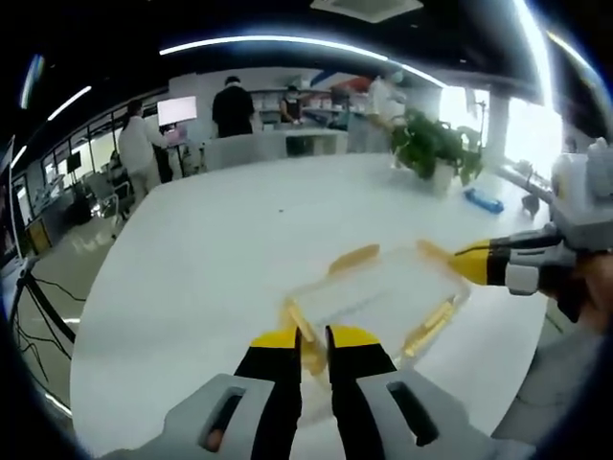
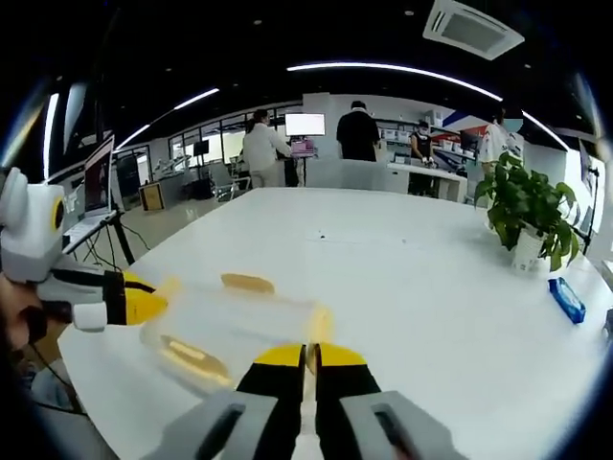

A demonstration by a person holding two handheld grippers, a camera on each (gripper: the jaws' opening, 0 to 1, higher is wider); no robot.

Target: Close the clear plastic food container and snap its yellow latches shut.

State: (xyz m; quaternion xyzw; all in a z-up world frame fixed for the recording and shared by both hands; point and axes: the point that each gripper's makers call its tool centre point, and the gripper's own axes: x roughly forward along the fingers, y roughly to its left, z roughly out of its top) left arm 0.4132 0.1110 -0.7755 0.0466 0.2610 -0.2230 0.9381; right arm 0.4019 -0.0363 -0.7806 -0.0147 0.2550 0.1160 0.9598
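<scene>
In the left gripper view, the left gripper [image 1: 313,337] rises from the bottom centre with its yellow-tipped jaws drawn almost together, and a yellow latch [image 1: 305,337] of the clear plastic container [image 1: 378,299] shows in the narrow gap between the tips; whether the jaws actually pinch it cannot be told. The container lies just beyond the tips, stretching toward the right of the frame on the white table [image 1: 220,259], with further yellow latches on its other sides. At its far right corner the right gripper [image 1: 471,264] enters from the right edge, its yellow tip touching that end.

In the right gripper view, the right gripper [image 2: 306,356] comes up from the bottom centre, jaws likewise nearly closed, its tips at the container's [image 2: 235,331] near right end by a yellow latch [image 2: 319,326]. The container spreads left of the tips. The left gripper [image 2: 144,305] reaches in from the left edge and meets its far left end.

Farther off, a potted plant [image 2: 525,213] stands at the right, a small blue object [image 2: 567,299] near it. People [image 2: 356,132] stand at the back.
</scene>
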